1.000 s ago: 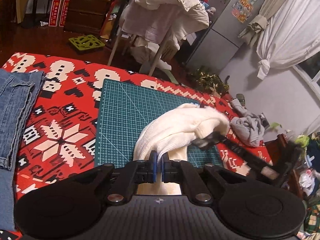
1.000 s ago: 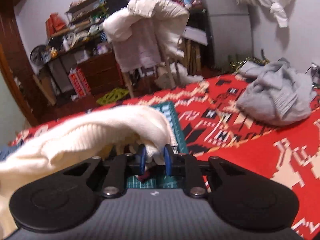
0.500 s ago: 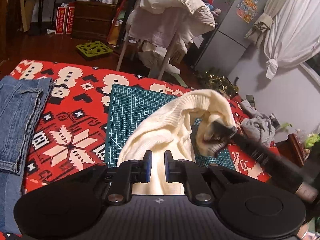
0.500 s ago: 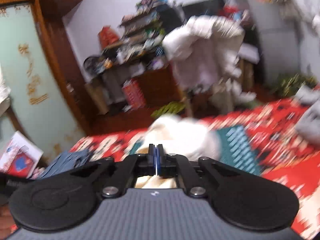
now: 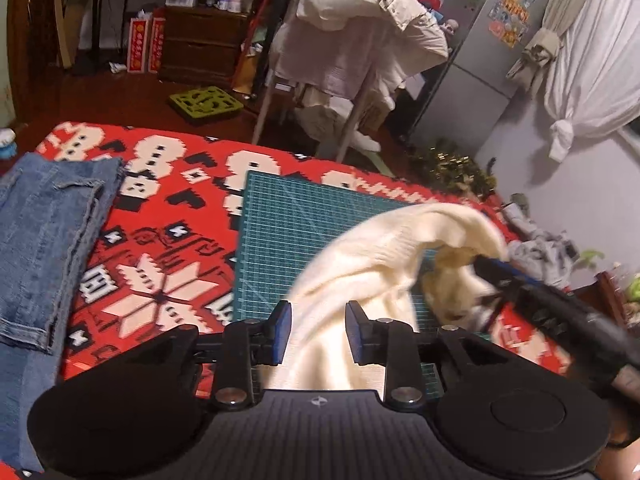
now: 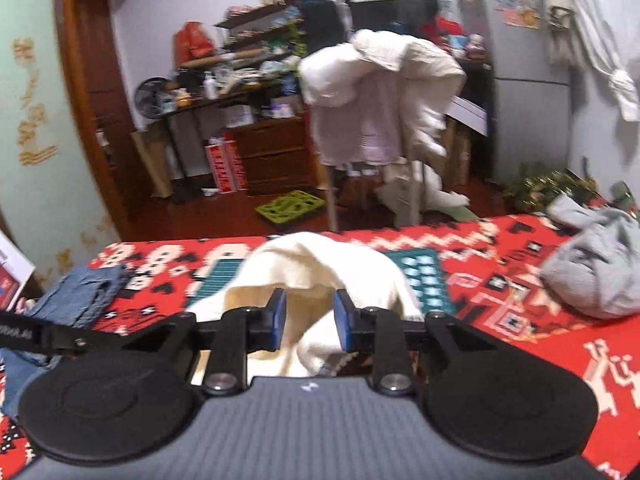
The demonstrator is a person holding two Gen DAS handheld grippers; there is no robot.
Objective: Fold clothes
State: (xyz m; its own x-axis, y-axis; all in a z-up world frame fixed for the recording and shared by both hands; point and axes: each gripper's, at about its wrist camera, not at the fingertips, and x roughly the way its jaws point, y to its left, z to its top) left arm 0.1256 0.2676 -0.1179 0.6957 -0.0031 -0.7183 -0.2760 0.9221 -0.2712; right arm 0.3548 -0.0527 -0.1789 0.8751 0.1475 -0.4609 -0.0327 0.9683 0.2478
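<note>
While the left gripper (image 5: pixel 316 330) hangs over the near edge of the green cutting mat (image 5: pixel 296 232), its blue-padded fingers (image 5: pixel 280 330) stand spread with nothing pinched between them — the cream knit sweater (image 5: pixel 384 256) lies bunched just ahead of the tips and partly shows through the gap. Beyond and to the right of those fingers the sweater humps up, and there the right gripper (image 5: pixel 490 268) shows at the cloth's far fold, blurred; from this view I cannot tell whether it grips. In the right wrist view, the right gripper (image 6: pixel 306 318) has its fingers (image 6: pixel 276 320) spread as well, the sweater (image 6: pixel 320 264) mounded directly ahead of and between the pads, not clamped as far as the picture shows. The mat (image 6: pixel 420 272) peeks out to either side of the mound. Left of the left fingers, folded blue jeans (image 5: pixel 44 232) lie flat on the red patterned blanket (image 5: pixel 160 280), well apart from the sweater. Right of the right fingers, a crumpled grey garment (image 6: pixel 592 272) rests on the same blanket (image 6: pixel 500 300). Past the fingertips in both views stands a rack draped in white laundry (image 5: pixel 352 36) — off the blanket, on the floor beyond.
</note>
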